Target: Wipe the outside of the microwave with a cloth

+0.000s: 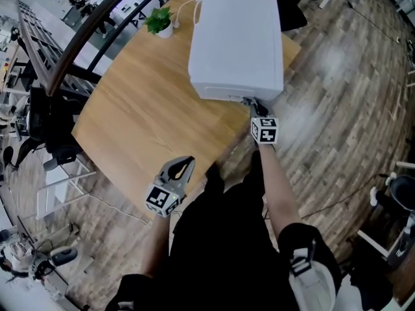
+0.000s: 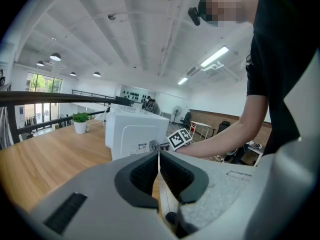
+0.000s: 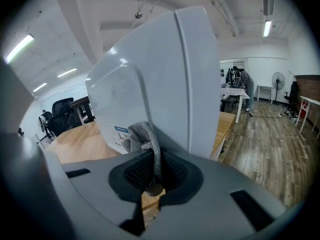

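Observation:
A white microwave [image 1: 237, 41] stands on the wooden table [image 1: 149, 115], its near face turned toward me. My right gripper [image 1: 255, 106] is shut on a grey knitted cloth [image 3: 142, 136], and the cloth is pressed against the microwave [image 3: 160, 89] near its lower corner, next to a label. My left gripper [image 1: 180, 168] hangs over the table's near edge, away from the microwave [image 2: 135, 130]; its jaws are shut with nothing between them [image 2: 159, 165].
A small potted plant [image 1: 159, 21] stands at the table's far corner beside the microwave's white cable [image 1: 185, 8]. A dark railing [image 1: 84, 37] and office chairs lie to the left. Wood-plank floor [image 1: 343, 109] stretches to the right.

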Demonstrator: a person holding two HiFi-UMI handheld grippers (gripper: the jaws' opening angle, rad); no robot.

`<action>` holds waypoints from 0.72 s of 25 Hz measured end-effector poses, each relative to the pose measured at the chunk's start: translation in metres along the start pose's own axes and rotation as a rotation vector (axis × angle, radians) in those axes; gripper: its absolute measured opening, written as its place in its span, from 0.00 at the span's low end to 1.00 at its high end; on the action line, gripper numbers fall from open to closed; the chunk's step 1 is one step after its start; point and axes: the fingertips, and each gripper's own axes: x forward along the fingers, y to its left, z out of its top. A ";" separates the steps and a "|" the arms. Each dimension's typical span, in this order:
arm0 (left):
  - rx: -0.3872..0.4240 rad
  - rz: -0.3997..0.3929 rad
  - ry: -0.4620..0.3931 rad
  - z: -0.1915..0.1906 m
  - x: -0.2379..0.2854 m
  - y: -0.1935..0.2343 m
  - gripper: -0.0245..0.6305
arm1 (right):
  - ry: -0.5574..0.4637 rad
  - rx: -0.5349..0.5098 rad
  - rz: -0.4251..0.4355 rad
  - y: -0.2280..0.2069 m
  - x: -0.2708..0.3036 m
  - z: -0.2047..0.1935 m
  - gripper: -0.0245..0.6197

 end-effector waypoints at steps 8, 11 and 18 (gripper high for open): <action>0.002 -0.026 0.003 0.004 0.017 -0.010 0.05 | -0.012 0.038 -0.068 -0.045 -0.012 -0.008 0.07; 0.004 -0.031 -0.001 0.008 0.023 -0.012 0.05 | -0.010 0.045 -0.084 -0.056 -0.015 -0.011 0.07; 0.003 -0.028 0.007 0.006 0.025 -0.015 0.05 | 0.013 0.067 -0.106 -0.073 -0.018 -0.022 0.07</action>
